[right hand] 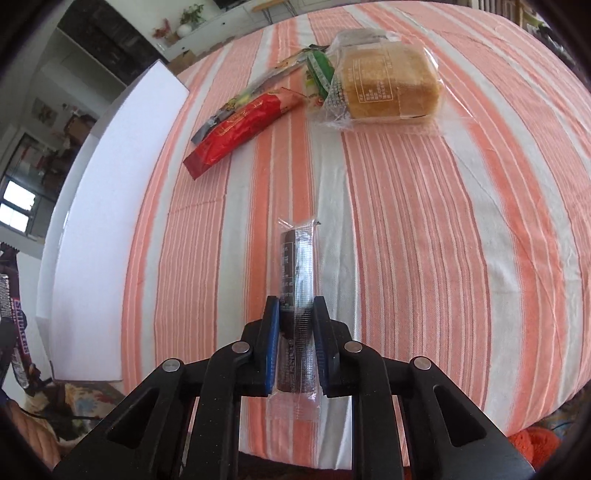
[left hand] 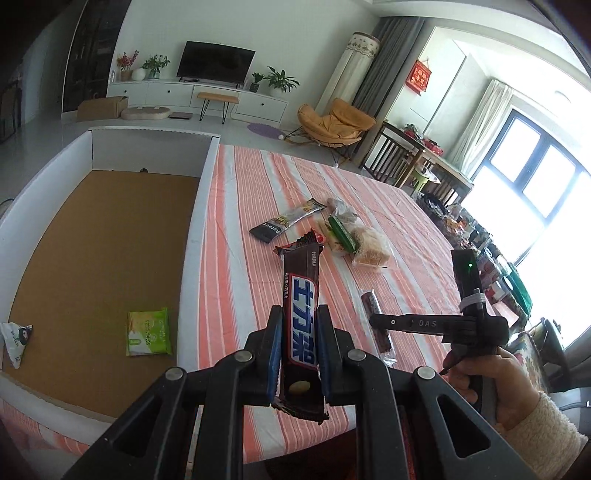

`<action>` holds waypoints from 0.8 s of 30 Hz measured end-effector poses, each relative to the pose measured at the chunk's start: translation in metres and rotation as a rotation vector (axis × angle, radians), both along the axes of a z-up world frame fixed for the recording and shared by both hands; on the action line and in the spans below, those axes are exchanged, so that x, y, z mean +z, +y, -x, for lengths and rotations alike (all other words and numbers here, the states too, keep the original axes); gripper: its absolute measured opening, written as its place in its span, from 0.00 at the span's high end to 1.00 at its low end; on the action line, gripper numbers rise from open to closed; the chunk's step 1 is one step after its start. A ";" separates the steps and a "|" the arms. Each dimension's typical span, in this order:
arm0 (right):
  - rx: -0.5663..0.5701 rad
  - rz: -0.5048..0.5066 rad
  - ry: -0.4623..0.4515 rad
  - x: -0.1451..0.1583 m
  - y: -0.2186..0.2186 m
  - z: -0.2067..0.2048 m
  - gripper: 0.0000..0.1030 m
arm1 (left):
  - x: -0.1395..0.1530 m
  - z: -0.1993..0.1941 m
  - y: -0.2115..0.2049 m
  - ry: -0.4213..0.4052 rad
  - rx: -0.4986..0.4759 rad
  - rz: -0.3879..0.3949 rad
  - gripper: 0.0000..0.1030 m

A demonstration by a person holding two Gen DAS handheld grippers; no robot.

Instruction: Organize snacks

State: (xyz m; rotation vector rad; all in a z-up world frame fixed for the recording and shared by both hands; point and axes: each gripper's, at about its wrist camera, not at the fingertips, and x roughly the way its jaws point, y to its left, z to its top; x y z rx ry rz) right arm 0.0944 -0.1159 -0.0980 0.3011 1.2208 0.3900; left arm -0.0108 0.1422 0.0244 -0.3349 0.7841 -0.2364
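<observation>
Striped tablecloth [right hand: 406,221]: left hand-held gripper [left hand: 298,332] clamps chocolate bar [left hand: 301,295], right [right hand: 295,321] clamps dark stick [right hand: 297,280].

1. Your left gripper's fingers [left hand: 275,354] cover both long edges of the chocolate bar [left hand: 301,321].
2. The dark stick snack [left hand: 376,325] is partly hidden behind your right gripper's body in the left view.
3. A triangular white packet [left hand: 16,341] in the box [left hand: 199,206] is cut off by the lens edge.
4. Print on the bread wrapper [right hand: 373,86] is too small to read.

- White wall [left hand: 288,33] with black television [left hand: 215,62] on a long white cabinet [left hand: 192,94]
- Potted plants [left hand: 282,79] beside it
- Yellow lounge chair [left hand: 334,122]
- Grey curtain [left hand: 391,55]
- Bright, dark-framed window [left hand: 535,173]
- Pale floor [left hand: 48,125]
</observation>
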 end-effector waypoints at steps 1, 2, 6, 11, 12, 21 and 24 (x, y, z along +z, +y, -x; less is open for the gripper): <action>-0.001 -0.050 -0.006 0.010 -0.002 0.001 0.83 | 0.004 0.001 0.013 -0.004 0.027 0.001 0.84; 0.007 -0.099 -0.019 0.023 0.000 0.002 0.83 | 0.008 0.002 0.027 -0.009 0.061 -0.003 0.84; 0.113 -0.242 -0.110 0.085 0.046 0.008 0.83 | 0.018 0.006 0.083 -0.026 0.221 -0.041 0.84; 0.304 -0.341 -0.184 0.137 0.153 0.011 0.83 | 0.010 0.011 0.130 -0.007 0.349 -0.103 0.84; 0.339 -0.336 -0.196 0.143 0.170 0.013 0.83 | 0.007 0.011 0.135 0.003 0.360 -0.116 0.84; 0.339 -0.200 -0.350 0.128 0.191 0.018 0.39 | -0.030 0.008 0.136 0.085 0.424 -0.136 0.29; 0.250 -0.013 -0.400 0.101 0.146 0.023 0.33 | -0.028 0.004 0.108 0.065 0.357 -0.109 0.23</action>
